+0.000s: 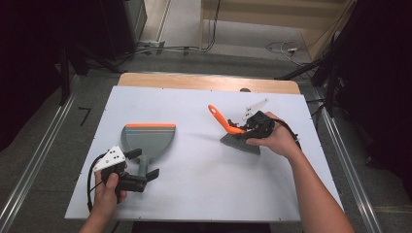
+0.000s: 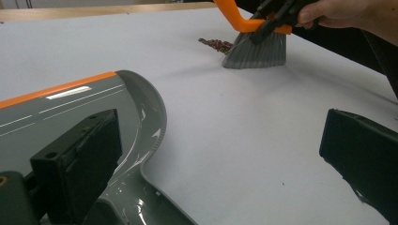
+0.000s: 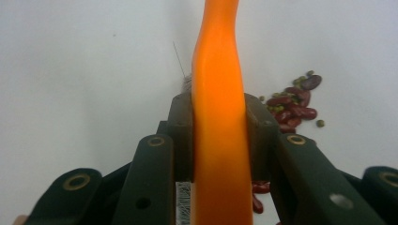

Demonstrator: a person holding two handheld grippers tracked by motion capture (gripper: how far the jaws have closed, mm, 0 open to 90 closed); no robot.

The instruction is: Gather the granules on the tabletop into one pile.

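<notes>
High view shows the right gripper (image 1: 253, 125) pinching the brush (image 1: 232, 130) by its orange handle, bristles down beside the beans (image 3: 293, 107), ready to sweep. At lower left, the left gripper (image 1: 141, 171) is spread wide around the dustpan (image 1: 147, 138) handle.

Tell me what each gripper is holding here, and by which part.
The right gripper clamps the brush by its orange handle. The left gripper holds nothing; its jaws stand open astride the dustpan handle.
</notes>
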